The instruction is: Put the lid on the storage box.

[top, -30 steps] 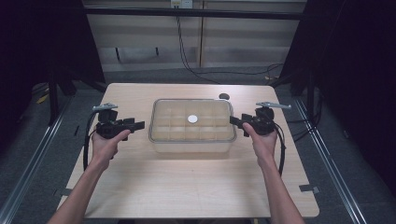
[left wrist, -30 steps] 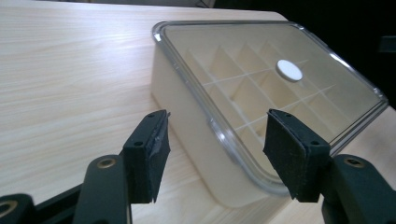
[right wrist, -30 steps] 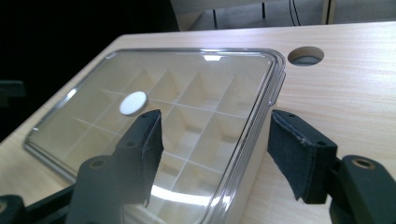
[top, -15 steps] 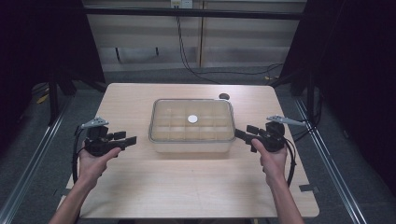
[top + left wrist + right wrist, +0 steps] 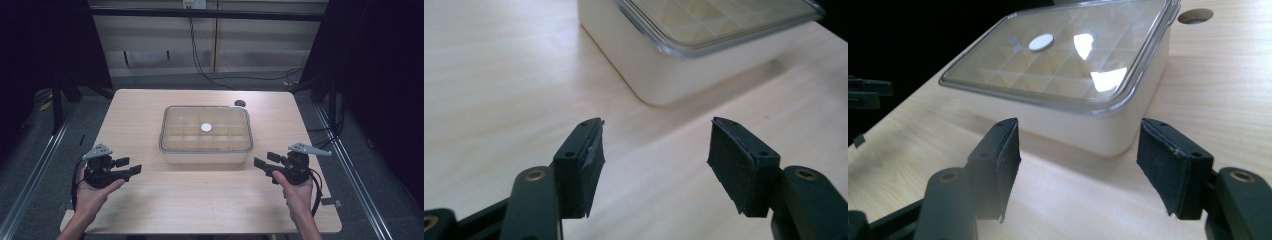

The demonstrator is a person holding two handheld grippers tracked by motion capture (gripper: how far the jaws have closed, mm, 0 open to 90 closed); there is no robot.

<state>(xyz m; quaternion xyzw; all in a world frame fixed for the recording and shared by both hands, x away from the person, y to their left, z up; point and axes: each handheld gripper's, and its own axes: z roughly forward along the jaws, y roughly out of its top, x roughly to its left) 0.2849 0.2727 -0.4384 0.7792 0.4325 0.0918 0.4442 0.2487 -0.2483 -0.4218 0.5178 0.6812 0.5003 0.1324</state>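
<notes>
A cream box with a clear lid stands on the middle of the wooden table; its inside is split into small compartments, and a white round disc sits at the lid's centre. My left gripper hovers open at the near left, well apart from the box, jaws pointing right. My right gripper is open at the near right, just off the box's front right corner. In the left gripper view the box's corner lies beyond the gripper. The right gripper view shows the box ahead of the gripper.
A round hole pierces the tabletop behind the box's far right corner. Metal rails run along both sides of the table on the dark floor. Cables trail across the floor behind the table.
Both hands have drawn back from the box's sides toward the near edge of the table and spread outward. The box has not moved.
</notes>
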